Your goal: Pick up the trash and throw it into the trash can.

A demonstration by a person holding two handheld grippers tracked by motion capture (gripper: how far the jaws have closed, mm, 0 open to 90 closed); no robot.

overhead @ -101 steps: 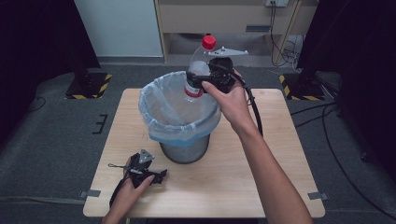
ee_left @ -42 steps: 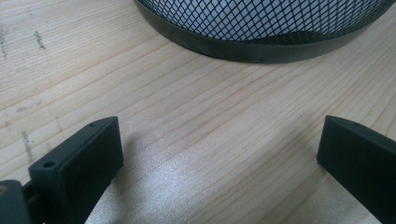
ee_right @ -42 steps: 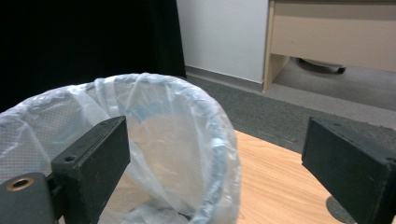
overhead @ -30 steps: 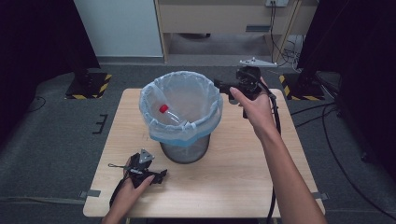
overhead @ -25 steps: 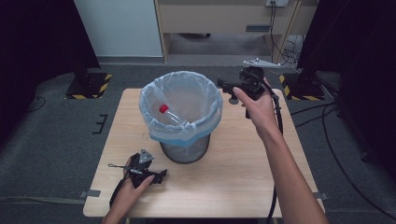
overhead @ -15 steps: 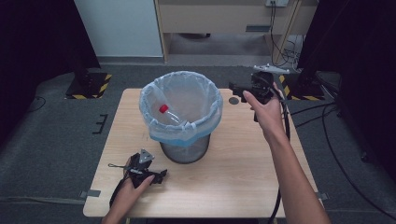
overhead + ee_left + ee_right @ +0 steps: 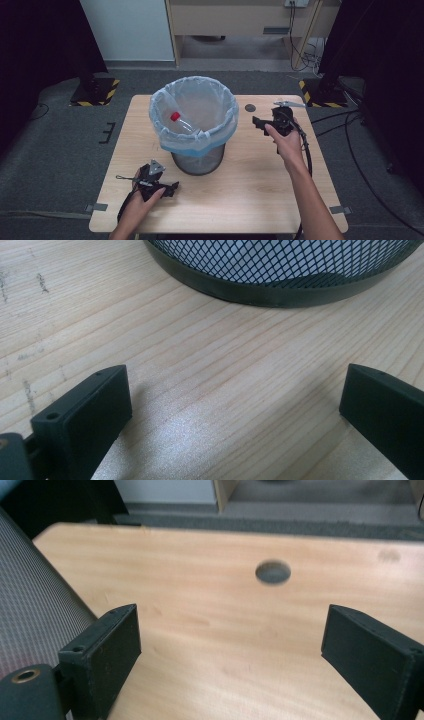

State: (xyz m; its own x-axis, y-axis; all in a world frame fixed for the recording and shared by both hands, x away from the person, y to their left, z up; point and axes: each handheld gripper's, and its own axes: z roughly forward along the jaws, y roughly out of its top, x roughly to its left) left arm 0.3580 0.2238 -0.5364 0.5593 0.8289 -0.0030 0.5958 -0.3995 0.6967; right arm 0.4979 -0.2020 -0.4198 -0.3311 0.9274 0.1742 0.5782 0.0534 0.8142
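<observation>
The left gripper (image 7: pixel 170 188) is resting on the table (image 7: pixel 240 200) near the front edge, its jaws standing wide with nothing between them. Just beyond it, the bottle (image 7: pixel 184 124) is lying inside the lined bin (image 7: pixel 192 150), so the drop looks done. To the right, the right gripper (image 7: pixel 258 121) is hovering beside the bin, its jaws wide but just closing slightly, empty. Little seems left except setting that hand down.

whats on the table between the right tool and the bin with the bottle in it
Nothing: in the high view, only bare wood separates the right tool from the mesh bin holding the bottle.
</observation>
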